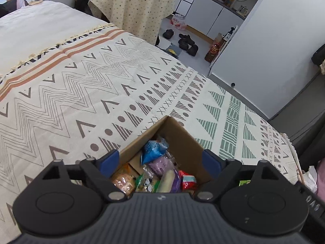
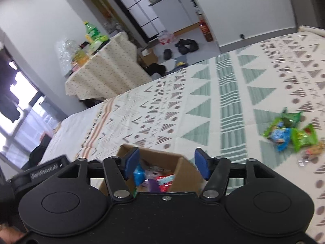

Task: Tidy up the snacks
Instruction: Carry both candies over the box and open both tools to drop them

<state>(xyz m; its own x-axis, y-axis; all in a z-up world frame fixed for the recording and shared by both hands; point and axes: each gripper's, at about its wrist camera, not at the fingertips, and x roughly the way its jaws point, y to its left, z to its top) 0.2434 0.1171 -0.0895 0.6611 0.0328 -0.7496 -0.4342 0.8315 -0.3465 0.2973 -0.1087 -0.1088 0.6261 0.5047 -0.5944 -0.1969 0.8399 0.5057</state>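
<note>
Both grippers hang over an open cardboard box (image 1: 176,136) that sits on a bed covered by a patterned blanket (image 1: 81,85).

Left gripper (image 1: 165,160): jaws spread wide, blue pads standing apart on either side of the box opening, nothing pinched between them. Directly below lie the box contents — a blue packet (image 1: 153,149) toward the far corner, a purple packet (image 1: 161,162) beside it, a red packet (image 1: 187,181) to the right, and a clear-wrapped brown pastry (image 1: 124,181) to the left. All rest inside the box walls; none touches the pads.

Right gripper (image 2: 167,162): jaws parted to a moderate gap, pads clear of any item. The same box (image 2: 182,164) shows between and beneath its fingers, with blue and red wrappers visible inside. Part of the left gripper's black body appears at the left edge of this view.

Loose snacks (image 2: 290,134) — green and blue wrapped packets in a small cluster — lie on the blanket well to the right of the box, apart from both grippers. This view is blurred, so their labels cannot be read.

Beyond the bed stand a table under a dotted cloth (image 1: 132,6) and dark shoes (image 1: 185,41) on the floor.
</note>
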